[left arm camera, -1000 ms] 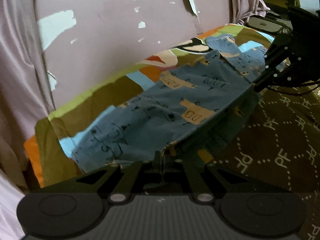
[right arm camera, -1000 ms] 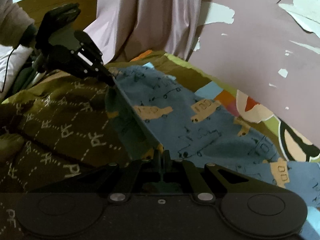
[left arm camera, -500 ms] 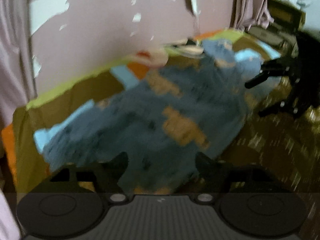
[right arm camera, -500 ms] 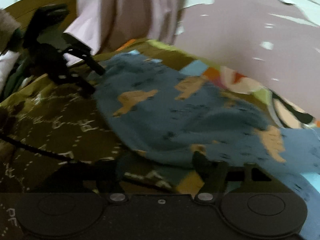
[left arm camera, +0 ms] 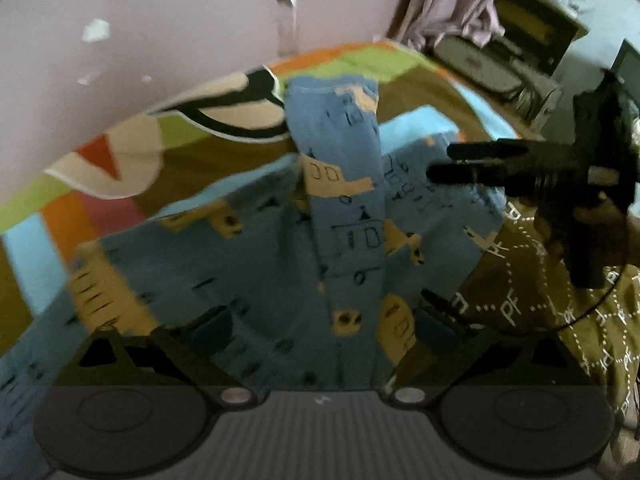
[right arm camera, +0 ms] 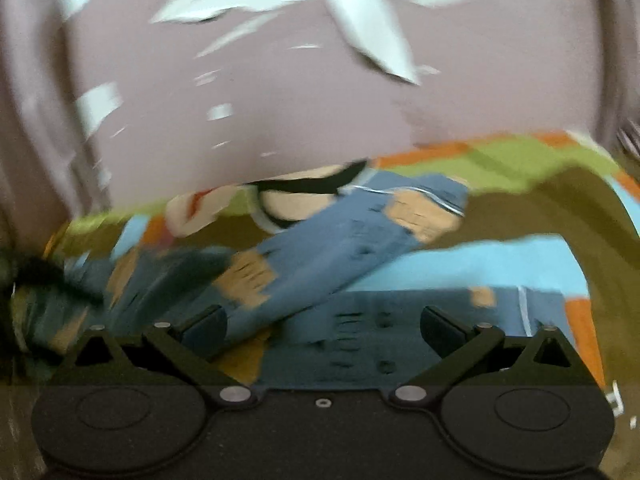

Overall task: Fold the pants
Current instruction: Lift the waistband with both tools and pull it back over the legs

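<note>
The left gripper (left arm camera: 320, 334) has its two fingers spread wide apart, and it holds nothing; the blue cloth just lies under and between them. The right gripper (right arm camera: 324, 326) is also wide open with nothing in it, and its black fingers (right arm camera: 442, 330) sit just above the cloth. In the left wrist view the right gripper (left arm camera: 438, 162) shows again at 3 o'clock, sticking out sideways over the pants, with its fingers a little apart and nothing between them. The pants (left arm camera: 280, 248) are blue with tan patches and small dark drawings on them. They lie on the bed from the grippers up toward 12 o'clock, and one leg (left arm camera: 340, 168) is laid over the rest and points at the wall. Some patches have marks that look like "00" and "10", but they are too blurry to read for sure. Under the pants is a bright sheet (left arm camera: 120, 152) with green, orange, light blue and brown shapes. At 4 o'clock in the left wrist view lies a brown blanket (left arm camera: 532, 292) with white dotted lines and the letters "PF" printed many times. Behind the bed, at 12 o'clock, is a pink wall (right arm camera: 280, 92) with white spots where the paint has peeled. The right wrist view is blurry.
</note>
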Demonstrator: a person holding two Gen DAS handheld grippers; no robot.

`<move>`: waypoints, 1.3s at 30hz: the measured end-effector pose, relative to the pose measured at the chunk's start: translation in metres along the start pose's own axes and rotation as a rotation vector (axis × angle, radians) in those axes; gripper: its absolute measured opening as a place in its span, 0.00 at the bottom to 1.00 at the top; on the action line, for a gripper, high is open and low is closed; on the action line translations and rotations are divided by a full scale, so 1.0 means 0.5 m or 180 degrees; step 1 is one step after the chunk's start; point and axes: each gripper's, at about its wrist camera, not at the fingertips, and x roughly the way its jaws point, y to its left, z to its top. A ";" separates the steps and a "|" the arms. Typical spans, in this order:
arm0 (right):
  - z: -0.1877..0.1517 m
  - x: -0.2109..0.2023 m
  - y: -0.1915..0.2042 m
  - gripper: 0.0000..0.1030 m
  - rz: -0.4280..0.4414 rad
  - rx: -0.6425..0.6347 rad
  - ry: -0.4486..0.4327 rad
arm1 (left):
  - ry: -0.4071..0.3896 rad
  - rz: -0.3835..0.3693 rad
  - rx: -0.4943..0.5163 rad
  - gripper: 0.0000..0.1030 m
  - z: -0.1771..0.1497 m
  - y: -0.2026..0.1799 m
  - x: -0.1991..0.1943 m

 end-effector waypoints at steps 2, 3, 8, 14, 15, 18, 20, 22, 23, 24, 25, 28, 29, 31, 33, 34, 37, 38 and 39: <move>0.015 0.019 -0.019 1.00 0.0042 0.0137 0.0020 | -0.0022 -0.0041 -0.0064 0.90 0.012 -0.003 0.029; 0.022 0.027 -0.024 1.00 0.0072 0.0147 0.0039 | -0.0068 -0.0046 -0.0123 0.88 0.012 -0.002 0.037; 0.072 0.069 -0.016 0.99 0.0241 -0.0044 0.0111 | -0.0297 -0.0176 -0.0595 0.81 0.001 0.030 0.058; 0.144 0.129 0.012 0.91 0.0403 -0.0037 0.0190 | -0.0367 -0.0246 -0.0849 0.60 0.009 0.054 0.054; 0.155 0.140 0.016 0.87 0.0390 -0.0054 0.0206 | -0.0371 -0.0295 -0.0872 0.51 0.012 0.056 0.052; 0.188 0.179 0.031 0.77 0.0298 -0.0084 0.0308 | -0.0344 -0.0320 -0.0855 0.49 0.027 0.046 0.057; 0.206 0.211 0.045 0.73 0.0168 -0.0137 0.0402 | -0.0330 -0.0257 -0.0836 0.49 0.033 0.040 0.065; 0.215 0.243 0.063 0.68 -0.0013 -0.0212 0.0513 | -0.0291 -0.0154 -0.0840 0.49 0.035 0.036 0.071; 0.217 0.255 0.067 0.65 -0.0092 -0.0223 0.0548 | -0.0276 -0.0121 -0.0840 0.49 0.038 0.034 0.074; 0.221 0.267 0.073 0.65 -0.0159 -0.0227 0.0587 | -0.0269 -0.0102 -0.0836 0.49 0.039 0.033 0.076; 0.223 0.280 0.079 0.65 -0.0255 -0.0229 0.0617 | -0.0263 -0.0081 -0.0831 0.49 0.040 0.031 0.078; 0.222 0.323 0.092 0.59 -0.0523 -0.0265 0.0759 | -0.0232 0.0002 -0.0828 0.42 0.047 0.023 0.084; 0.219 0.335 0.096 0.51 -0.0630 -0.0302 0.0793 | -0.0203 0.0032 -0.0803 0.30 0.048 0.019 0.086; 0.214 0.345 0.101 0.36 -0.0804 -0.0360 0.0785 | -0.0157 0.0094 -0.0742 0.14 0.051 0.013 0.088; 0.212 0.340 0.101 0.09 -0.0850 -0.0395 0.0727 | -0.0169 0.0130 -0.0706 0.04 0.052 0.006 0.084; 0.213 0.334 0.096 0.04 -0.0838 -0.0362 0.0706 | -0.0176 0.0149 -0.0683 0.04 0.053 0.002 0.080; 0.218 0.291 0.069 0.01 -0.0681 -0.0128 0.0502 | -0.0225 0.0184 -0.0592 0.01 0.054 -0.009 0.065; 0.219 0.268 0.057 0.01 -0.0587 -0.0010 0.0368 | -0.0236 0.0183 -0.0561 0.01 0.055 -0.013 0.062; 0.217 0.242 0.045 0.00 -0.0496 0.0085 0.0238 | -0.0244 0.0177 -0.0518 0.01 0.056 -0.019 0.058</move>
